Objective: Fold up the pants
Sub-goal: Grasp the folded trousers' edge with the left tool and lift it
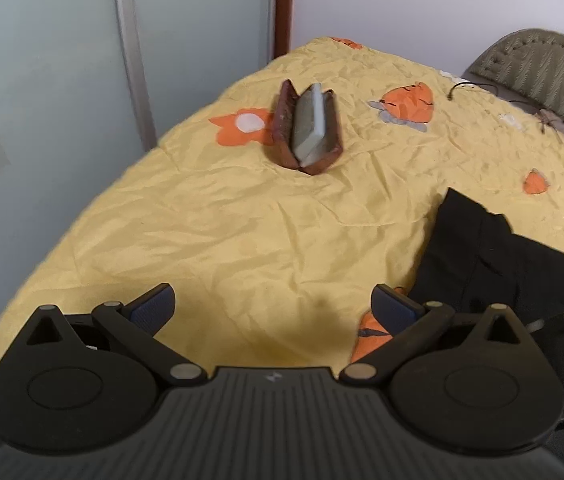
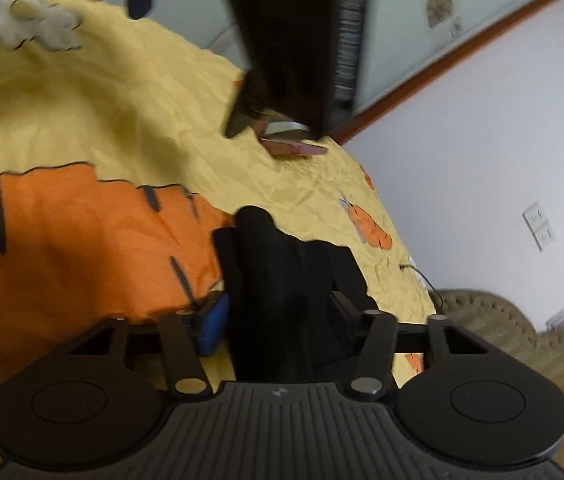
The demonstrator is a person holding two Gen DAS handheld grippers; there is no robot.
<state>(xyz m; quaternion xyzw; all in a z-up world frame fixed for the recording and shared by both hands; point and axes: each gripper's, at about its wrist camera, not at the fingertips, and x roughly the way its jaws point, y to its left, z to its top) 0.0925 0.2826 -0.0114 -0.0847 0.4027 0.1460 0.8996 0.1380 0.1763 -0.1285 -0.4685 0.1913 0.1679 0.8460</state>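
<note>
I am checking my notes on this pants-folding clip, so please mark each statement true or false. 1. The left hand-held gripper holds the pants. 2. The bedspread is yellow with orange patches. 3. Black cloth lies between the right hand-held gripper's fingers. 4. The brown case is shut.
1. False: the left hand-held gripper is open and holds nothing, with the pants beside it.
2. True: the bedspread is yellow with orange patches.
3. True: black cloth lies between the fingers of the right hand-held gripper.
4. False: the brown case stands open around a grey block.
</note>
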